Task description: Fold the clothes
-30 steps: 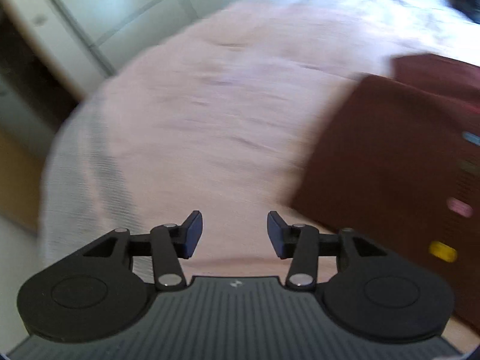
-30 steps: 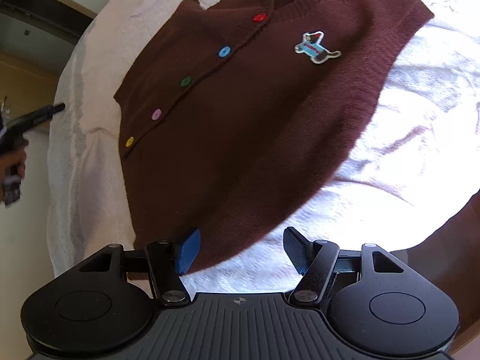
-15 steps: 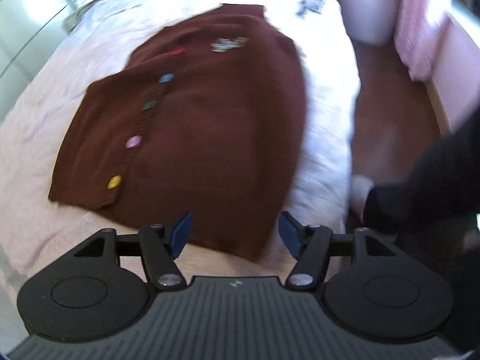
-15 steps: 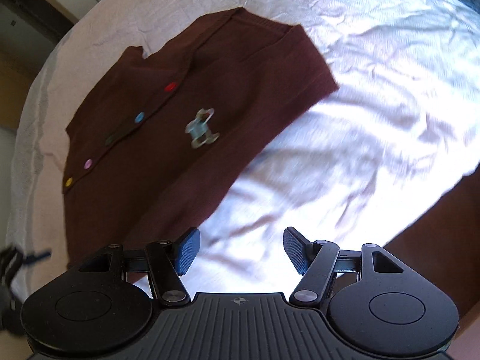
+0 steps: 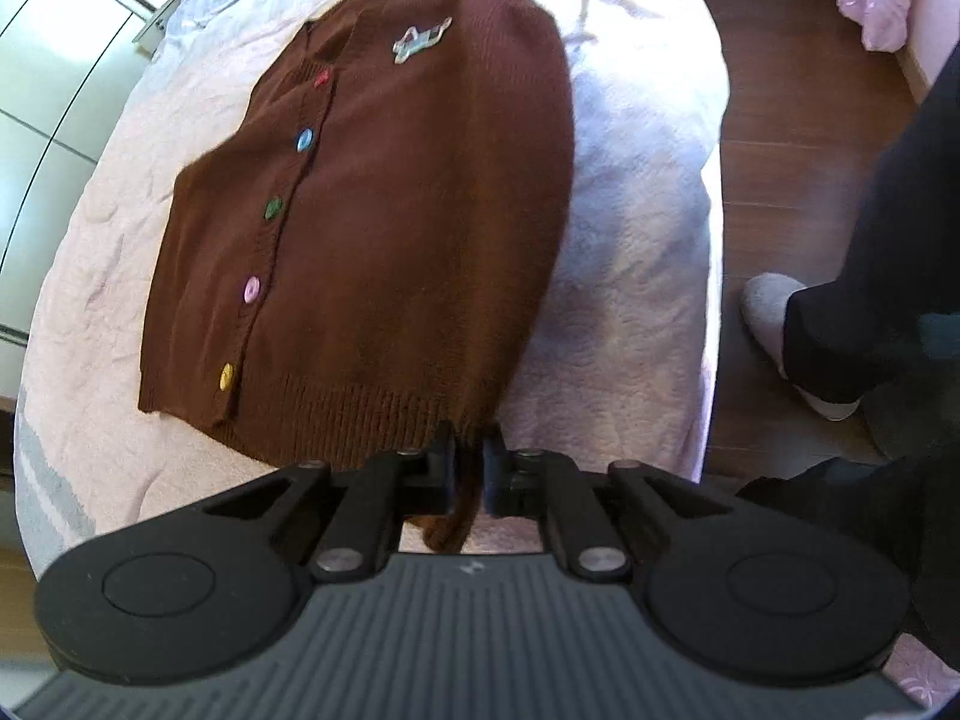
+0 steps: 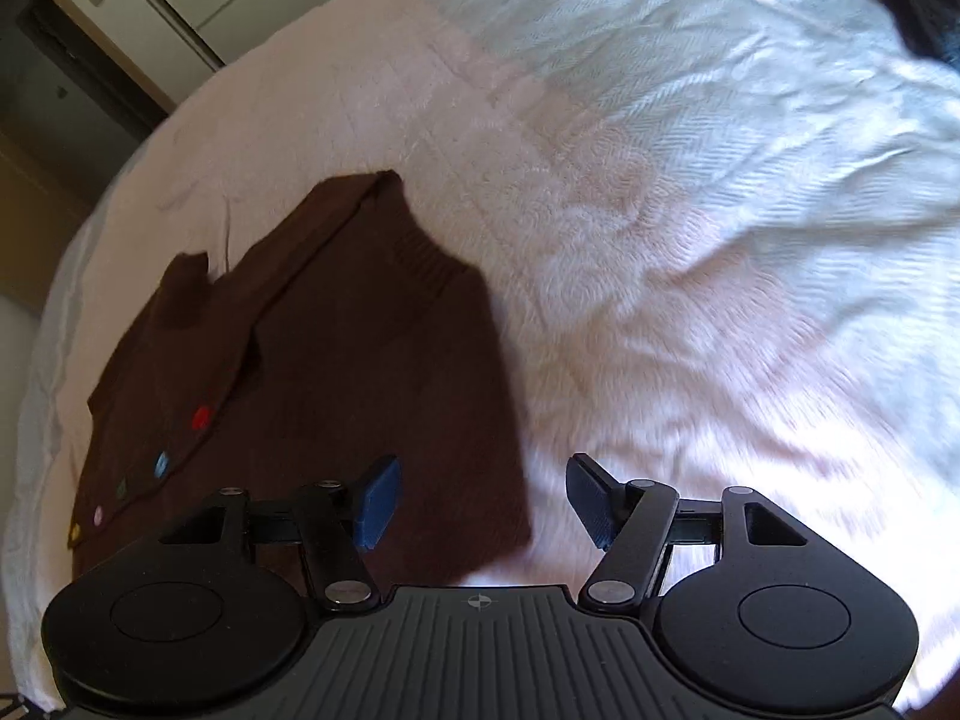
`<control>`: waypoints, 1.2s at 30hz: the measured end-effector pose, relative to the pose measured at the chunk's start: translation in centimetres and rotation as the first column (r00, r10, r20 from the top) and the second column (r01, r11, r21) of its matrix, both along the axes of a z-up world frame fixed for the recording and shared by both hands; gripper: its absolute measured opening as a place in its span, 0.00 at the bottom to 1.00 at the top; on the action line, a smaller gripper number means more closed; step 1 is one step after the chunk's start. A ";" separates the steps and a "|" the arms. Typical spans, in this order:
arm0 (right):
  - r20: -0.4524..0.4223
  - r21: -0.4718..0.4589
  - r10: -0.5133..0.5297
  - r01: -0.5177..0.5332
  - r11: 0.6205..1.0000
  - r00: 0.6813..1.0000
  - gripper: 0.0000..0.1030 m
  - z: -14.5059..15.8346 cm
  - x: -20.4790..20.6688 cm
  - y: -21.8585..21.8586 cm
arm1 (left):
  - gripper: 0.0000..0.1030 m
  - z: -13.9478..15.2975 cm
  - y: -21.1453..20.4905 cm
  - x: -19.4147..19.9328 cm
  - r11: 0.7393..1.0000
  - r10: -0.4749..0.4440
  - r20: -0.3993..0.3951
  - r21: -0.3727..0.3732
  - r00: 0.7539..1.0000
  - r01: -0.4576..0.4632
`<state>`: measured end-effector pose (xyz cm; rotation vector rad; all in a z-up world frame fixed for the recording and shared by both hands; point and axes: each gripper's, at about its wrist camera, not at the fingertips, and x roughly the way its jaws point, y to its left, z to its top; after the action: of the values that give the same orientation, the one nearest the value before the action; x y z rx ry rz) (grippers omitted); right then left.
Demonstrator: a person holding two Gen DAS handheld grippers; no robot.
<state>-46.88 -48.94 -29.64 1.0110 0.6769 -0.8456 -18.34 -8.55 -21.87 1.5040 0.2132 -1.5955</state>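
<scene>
left gripper (image 5: 468,462) pinching cardigan (image 5: 384,228) hem corner for folding | right gripper (image 6: 480,504) hovering wide open, empty, over shoulder edge

Note that the brown vest (image 5: 390,228) is only partly visible to you. In the left wrist view, its hem corner is pinched out of sight between the closed jaws of the left hand-held gripper (image 5: 468,462), and its top is cut by the frame edge. In the right wrist view, the vest's lower part disappears behind the right hand-held gripper (image 6: 480,501); the bed (image 6: 690,312) beside the vest is blurred.
</scene>
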 end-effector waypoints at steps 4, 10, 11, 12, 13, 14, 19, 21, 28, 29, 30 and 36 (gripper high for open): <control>0.122 0.098 -0.032 0.020 0.995 0.992 0.05 -1.7 -1.6 -1.6 | 0.04 2.0 0.5 -0.5 0.999 -0.021 -0.023 0.027 1.000 0.022; 0.009 0.070 -0.018 0.017 0.997 1.000 0.05 1.7 -3.2 0.1 | 0.04 2.2 0.0 -1.5 0.995 -0.007 -0.062 0.097 0.998 0.013; -0.007 0.074 -0.019 0.019 0.997 1.000 0.05 2.0 -3.4 0.4 | 0.04 1.9 -0.2 -1.5 0.994 0.006 -0.060 0.113 0.998 0.001; -0.037 0.080 -0.033 0.036 0.996 0.999 0.01 1.8 -3.4 0.4 | 0.05 1.6 -0.4 -1.3 0.992 0.024 -0.059 0.127 0.998 -0.016; -0.069 0.084 -0.047 0.053 0.995 0.997 0.00 1.6 -3.5 0.3 | 0.06 1.6 -0.7 -1.0 0.990 0.044 -0.062 0.133 0.997 -0.035; -0.100 0.089 -0.061 0.070 0.994 0.993 0.00 1.4 -3.5 0.2 | 0.06 1.7 -0.9 -0.6 0.989 0.065 -0.067 0.136 0.996 -0.055; -0.092 0.048 -0.109 0.114 0.992 0.990 0.00 2.4 -4.6 0.4 | 0.13 3.6 -1.7 1.8 0.982 0.164 -0.109 0.117 0.980 -0.151; -0.082 0.023 -0.077 0.079 0.997 0.994 0.04 3.5 -4.0 -0.3 | 0.16 4.7 -2.0 2.7 0.976 0.202 -0.129 0.106 0.971 -0.189; -0.012 -0.108 0.110 -0.111 0.988 0.994 0.60 7.3 2.7 -5.6 | 0.24 6.4 -6.6 6.7 0.956 0.287 -0.136 -0.025 0.948 -0.293; -0.007 -0.117 0.138 -0.137 0.984 0.990 0.60 7.5 4.3 -6.8 | 0.25 6.4 -7.8 7.5 0.951 0.297 -0.144 -0.042 0.944 -0.306; -0.002 -0.126 0.165 -0.163 0.978 0.986 0.60 7.8 5.8 -7.9 | 0.29 6.2 -9.1 8.5 0.948 0.302 -0.152 -0.059 0.941 -0.313; 0.002 -0.125 0.289 -0.287 0.950 0.957 0.60 6.3 15.4 -14.7 | 0.29 3.1 -17.9 14.4 0.936 0.304 -0.173 -0.126 0.937 -0.328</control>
<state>-31.51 -63.60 -23.36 0.7852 0.7254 -0.6118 -3.96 -26.43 -18.74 1.1645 0.3903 -1.4296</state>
